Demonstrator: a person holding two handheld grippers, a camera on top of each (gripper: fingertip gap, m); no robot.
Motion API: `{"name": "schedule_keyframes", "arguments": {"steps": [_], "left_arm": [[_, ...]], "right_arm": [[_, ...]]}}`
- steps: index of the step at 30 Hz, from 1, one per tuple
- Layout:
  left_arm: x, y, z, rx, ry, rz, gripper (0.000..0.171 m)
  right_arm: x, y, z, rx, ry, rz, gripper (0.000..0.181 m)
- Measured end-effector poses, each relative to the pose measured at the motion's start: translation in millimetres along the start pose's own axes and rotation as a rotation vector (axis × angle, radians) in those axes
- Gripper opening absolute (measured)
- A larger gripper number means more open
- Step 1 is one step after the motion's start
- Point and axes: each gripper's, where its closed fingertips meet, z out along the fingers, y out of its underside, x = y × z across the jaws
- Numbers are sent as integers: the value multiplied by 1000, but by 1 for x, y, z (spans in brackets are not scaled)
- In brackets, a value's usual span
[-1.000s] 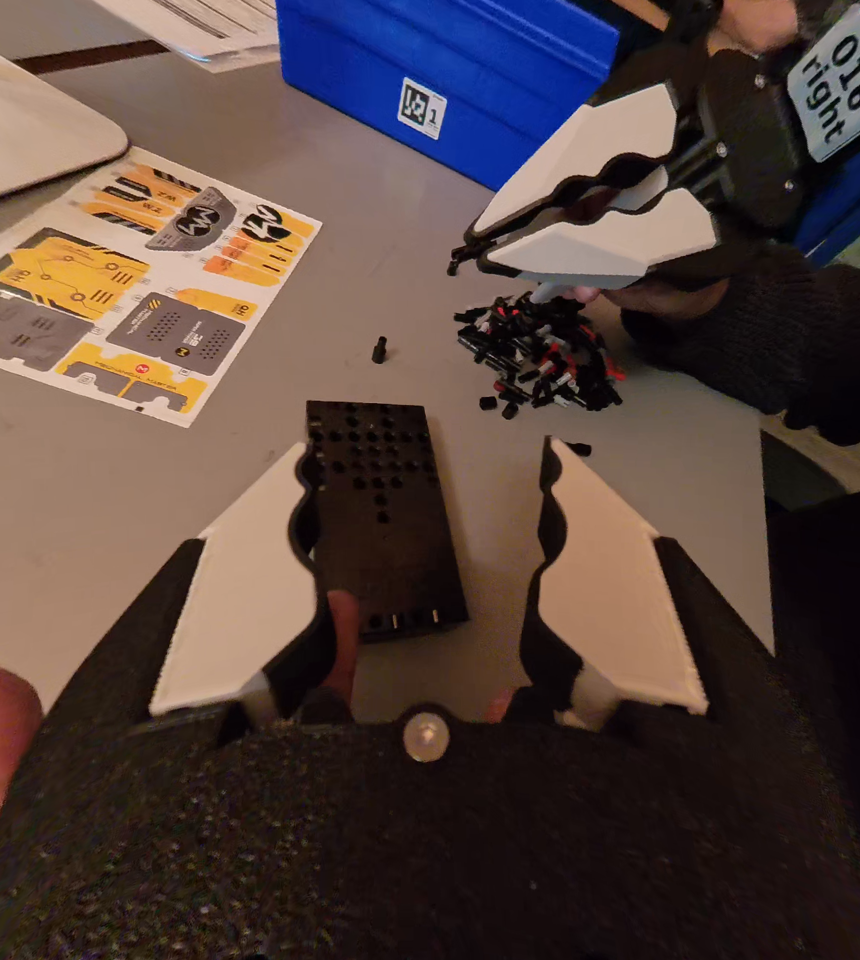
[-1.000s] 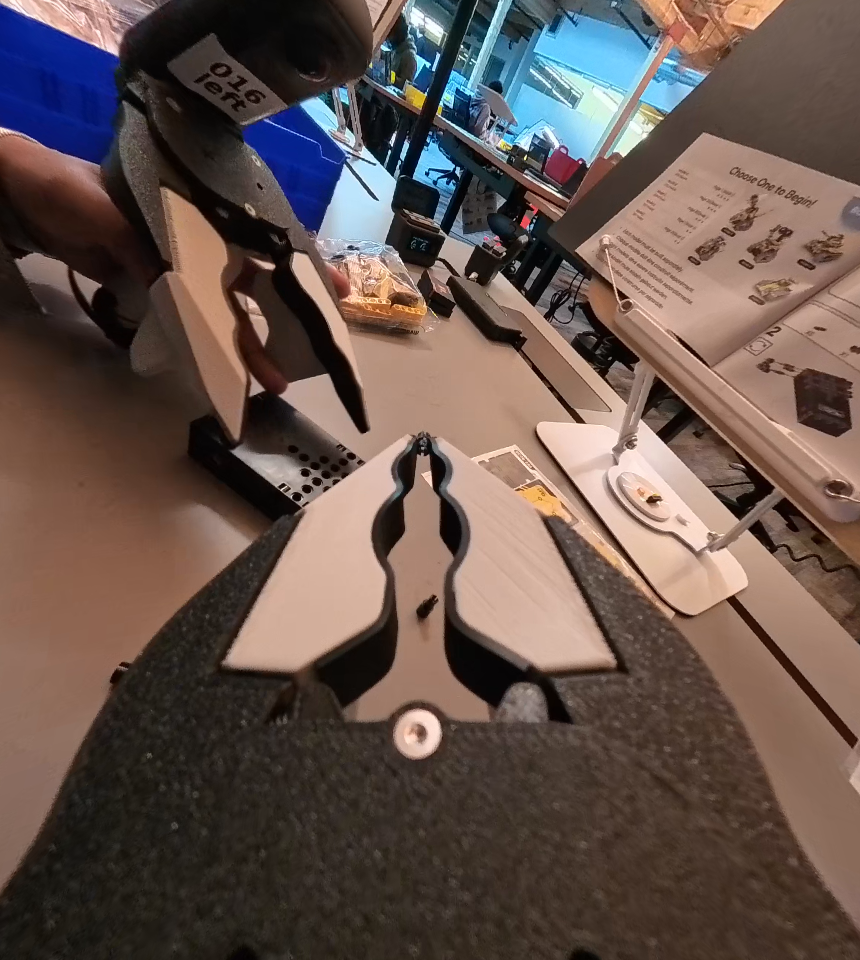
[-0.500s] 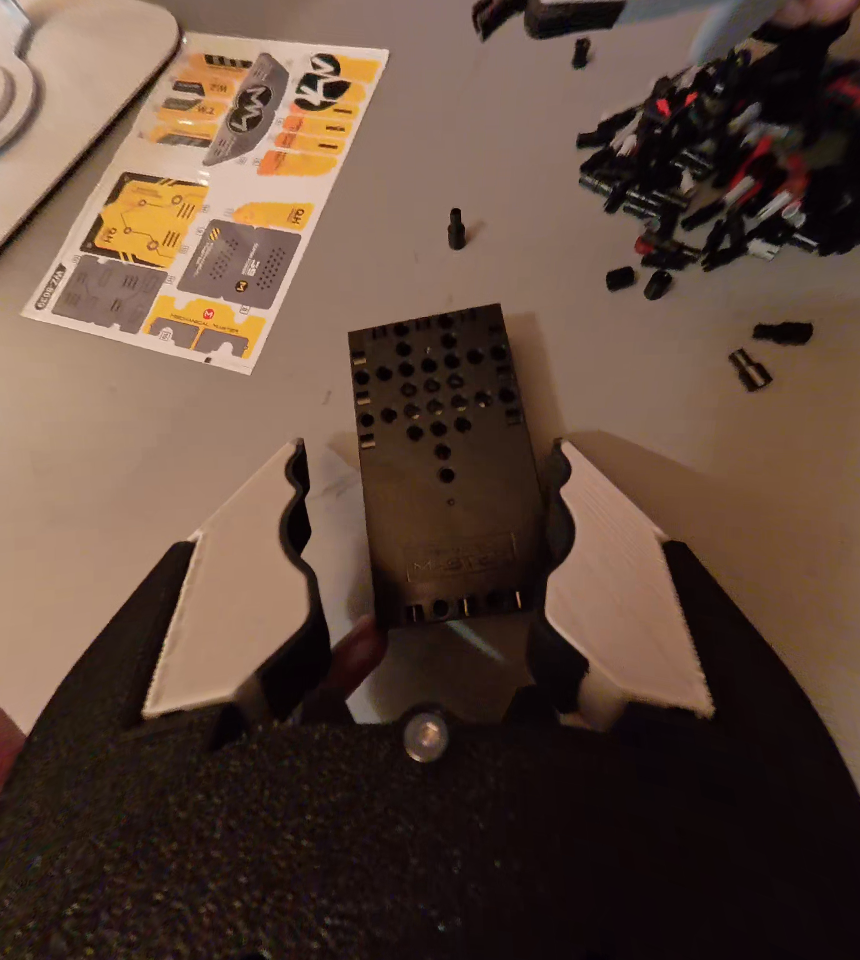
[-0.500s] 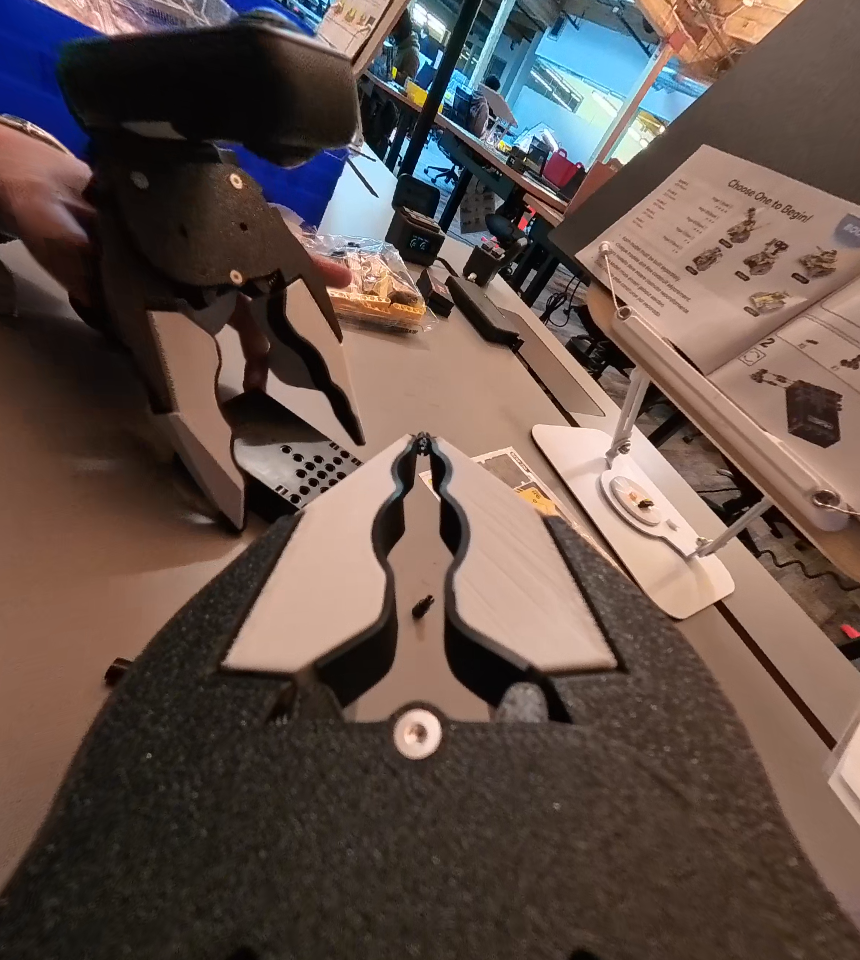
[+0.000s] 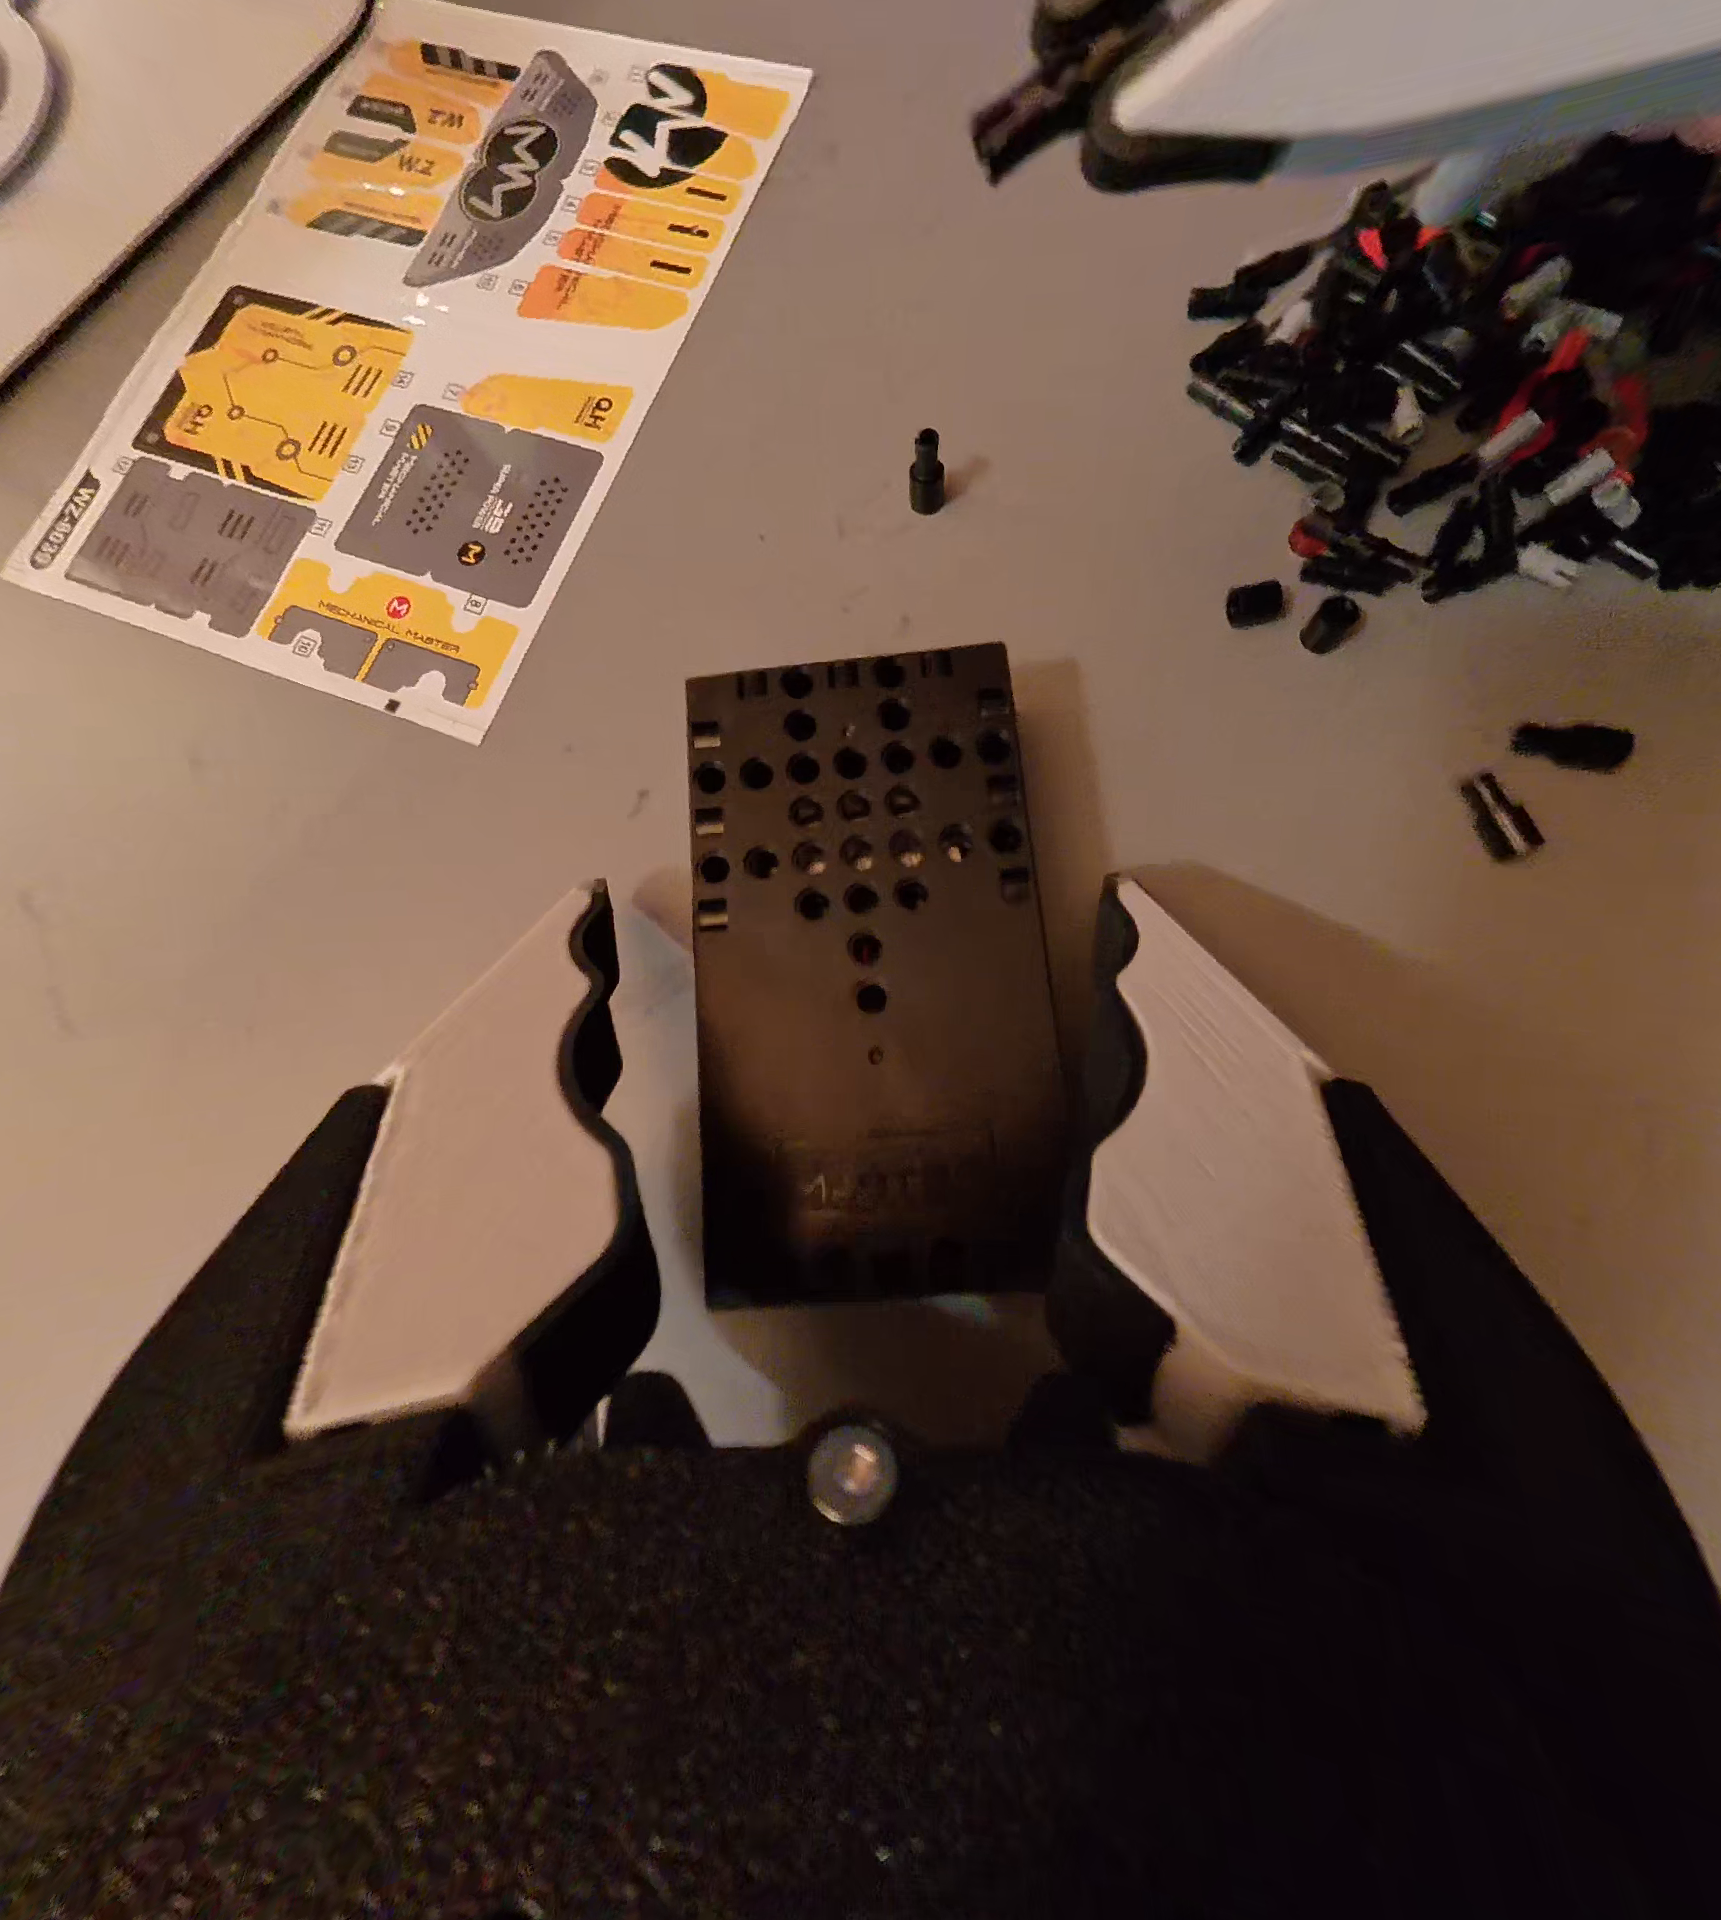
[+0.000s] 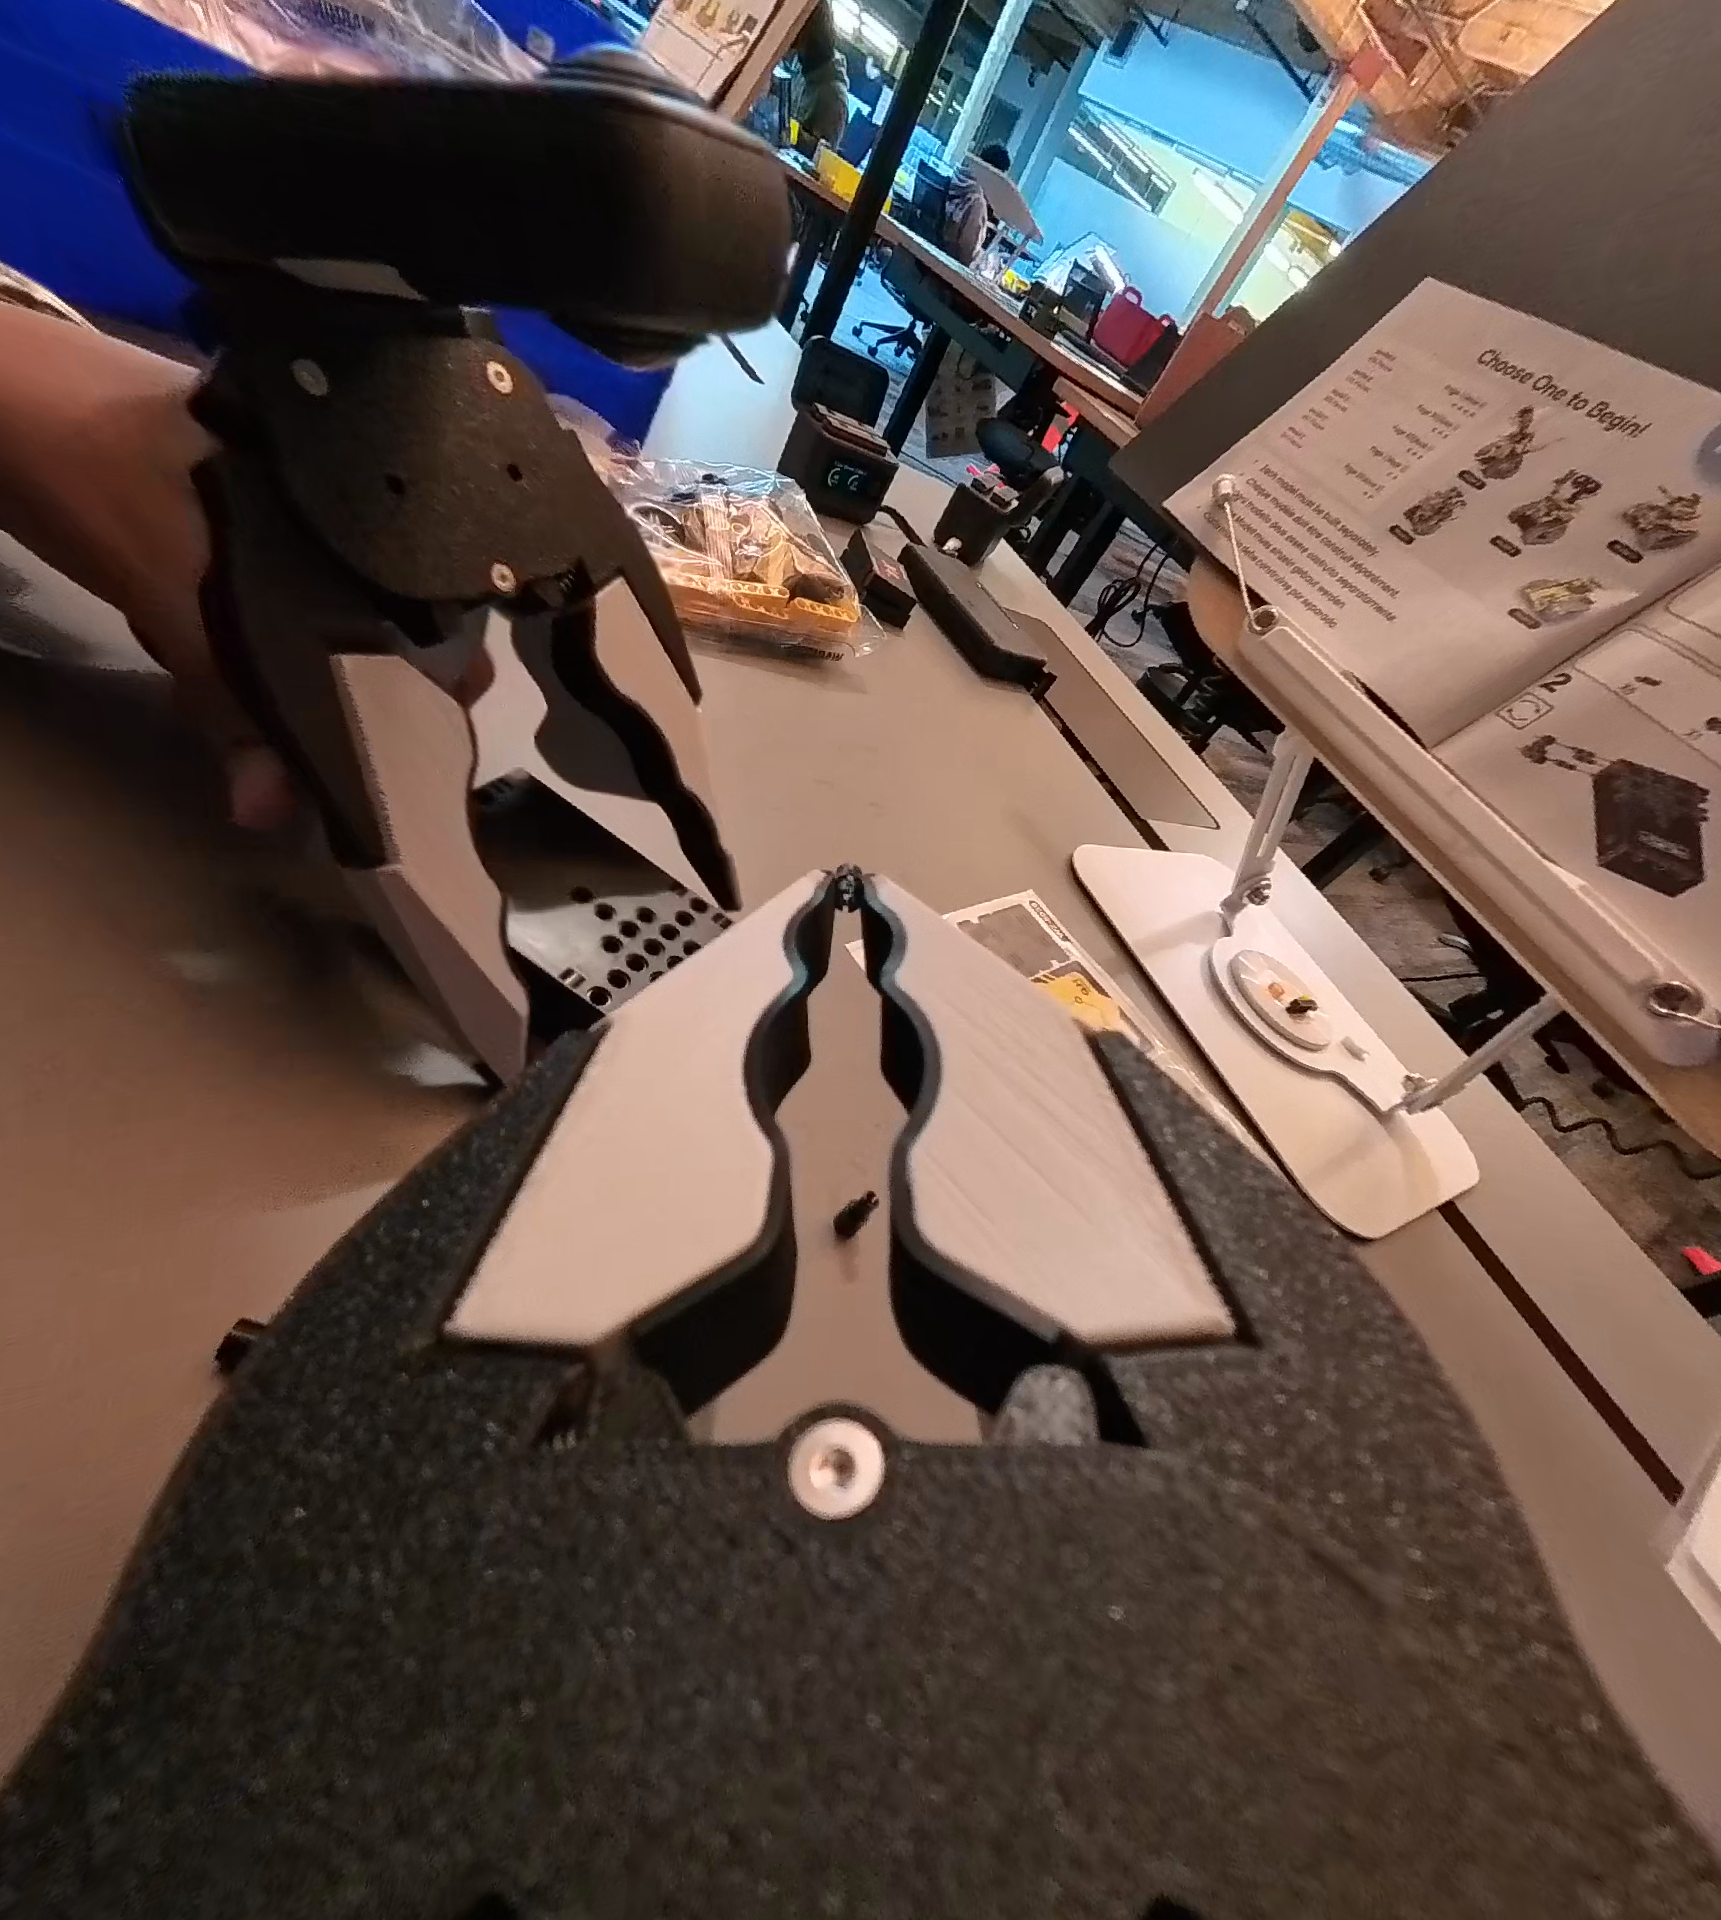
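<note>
A black perforated block (image 5: 866, 1039) lies flat on the grey table. My left gripper (image 5: 854, 899) is open and straddles it. The right finger sits close against the block's side, and the left finger stands a small gap away. The right wrist view shows the same gripper (image 6: 617, 966) pointing down over the block (image 6: 627, 935). My right gripper (image 6: 845, 896) is shut on a small black pin at its tips and hovers above the table beyond the block. It also shows in the left wrist view (image 5: 1012, 135) at the top right.
A single black pin (image 5: 925, 473) stands past the block. A pile of black, red and grey small parts (image 5: 1562, 395) lies at the right, with a few strays (image 5: 1500, 816). A sticker sheet (image 5: 399, 384) lies at the left. A white stand base (image 6: 1282, 1029) carries an open booklet (image 6: 1458, 499). Spacing between my two grippers at the tips: around 11 cm.
My left gripper has tilted down and moved forward, so the block now lies deep between its open fingers. The right gripper has stayed shut on the pin, nearly still.
</note>
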Motion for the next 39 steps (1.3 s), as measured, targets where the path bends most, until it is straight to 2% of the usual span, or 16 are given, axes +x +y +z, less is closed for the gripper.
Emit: {"name": "schedule_keyframes", "arguments": {"steps": [3,5,8,11,14,16,22,27,33,39], "left_arm": [[4,-3,4,-16,19,-11,89],[8,-3,3,-14,44,-22,65],[6,-2,1,-6,59,-39,65],[-2,-9,-6,71,106,-166,65],[-10,-25,-20,208,233,-378,65],[-16,-22,-21,213,260,-443,65],[-2,-12,-8,107,288,-427,66],[-3,-14,-6,107,263,-424,66],[-5,-17,-9,137,342,-509,66],[-5,-17,-9,138,351,-513,66]], "right_arm": [[0,2,1,-6,1,2,4],[1,3,1,-7,-1,13,5],[1,3,1,-9,-1,17,4],[0,4,2,-23,4,6,4],[-4,6,2,-68,2,-32,4],[-9,7,4,-102,-10,-56,4],[-24,21,11,-205,-56,-44,4],[-28,44,13,-323,-92,4,4],[-27,41,18,-290,-74,-9,4],[-27,35,22,-260,-45,-67,4]]}}
